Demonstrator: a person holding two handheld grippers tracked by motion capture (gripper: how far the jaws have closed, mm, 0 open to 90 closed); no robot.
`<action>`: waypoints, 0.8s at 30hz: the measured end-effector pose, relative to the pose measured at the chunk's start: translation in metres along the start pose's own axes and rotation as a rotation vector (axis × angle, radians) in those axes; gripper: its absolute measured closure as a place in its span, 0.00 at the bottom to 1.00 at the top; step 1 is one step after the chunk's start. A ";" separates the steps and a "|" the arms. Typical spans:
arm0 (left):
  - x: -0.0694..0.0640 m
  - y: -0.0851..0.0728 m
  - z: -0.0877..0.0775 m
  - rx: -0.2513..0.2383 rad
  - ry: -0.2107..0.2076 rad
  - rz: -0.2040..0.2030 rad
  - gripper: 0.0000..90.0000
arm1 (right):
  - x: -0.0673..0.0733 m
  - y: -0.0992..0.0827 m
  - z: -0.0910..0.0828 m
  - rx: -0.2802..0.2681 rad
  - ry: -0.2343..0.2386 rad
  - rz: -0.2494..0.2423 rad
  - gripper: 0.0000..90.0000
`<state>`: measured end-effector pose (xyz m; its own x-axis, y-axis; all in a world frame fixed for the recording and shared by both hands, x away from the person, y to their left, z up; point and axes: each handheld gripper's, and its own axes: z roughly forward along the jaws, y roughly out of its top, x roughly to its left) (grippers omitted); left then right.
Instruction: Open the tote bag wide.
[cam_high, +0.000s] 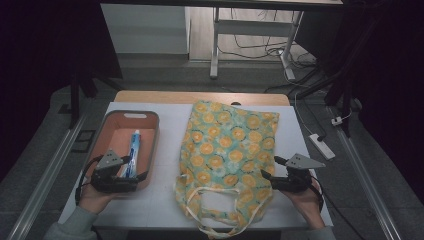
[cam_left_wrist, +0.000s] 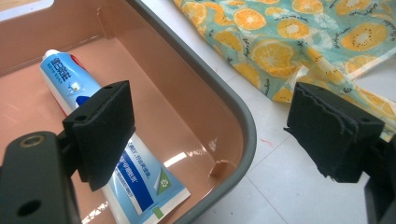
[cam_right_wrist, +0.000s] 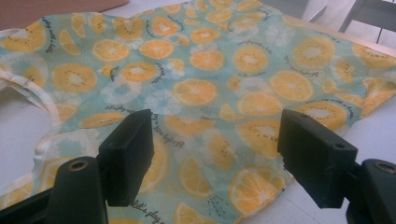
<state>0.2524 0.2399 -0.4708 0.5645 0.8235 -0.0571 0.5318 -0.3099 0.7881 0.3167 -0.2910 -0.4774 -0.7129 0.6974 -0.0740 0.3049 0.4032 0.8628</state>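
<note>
Two grippers, both w/ jaws spread and nothing between the pads.

Landmark = tub (cam_high: 148, 118), the pink one on the left part of the white table (cam_high: 165, 200).

Toothpaste tube (cam_high: 134, 152) lies inside the tub, flat on the floor, long axis running front-to-back along the tub's length, cap end toward the far wall, flat crimped end toward the near wall. In the left gripper view the tube (cam_left_wrist: 70, 84) runs diagonally, partly behind the left-hand pad, crimp end at the bottom of the frame.

Left gripper (cam_high: 131, 174) hovers at the tub's near end, just above the tube's crimp end; its jaws straddle the tub's right wall, one pad over the tub interior, the other outside over the table. So it's offset: needs to shift inward over the tub and line up across the tube's width, not along it. Judgement: this is the hand for the tube, by far the nearer.

Fabric bag (cam_high: 227, 150), orange-slice print, lies flat right of the tub, near it but not touching, handles toward the person. Right gripper (cam_high: 274, 171) sits at the bag's edge farthest from the tub, near the handle end, pointing across the cloth (cam_right_wrist: 205, 93); pads above the fabric, not pinching it. Prob. its job is lifting the bag mouth.
</note>
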 end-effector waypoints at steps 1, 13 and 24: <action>0.000 0.000 0.000 0.000 -0.001 -0.001 0.17 | 0.000 0.000 0.000 0.000 0.000 0.000 0.30; -0.001 0.000 0.001 0.007 0.001 0.002 0.17 | 0.001 0.000 -0.001 -0.004 -0.003 -0.005 0.30; -0.002 0.001 0.000 0.008 0.000 0.004 0.18 | 0.004 0.010 0.001 0.042 0.035 -0.014 0.31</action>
<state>0.2523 0.2376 -0.4699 0.5665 0.8223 -0.0542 0.5347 -0.3167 0.7834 0.3172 -0.2837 -0.4692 -0.7386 0.6707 -0.0679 0.3201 0.4376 0.8403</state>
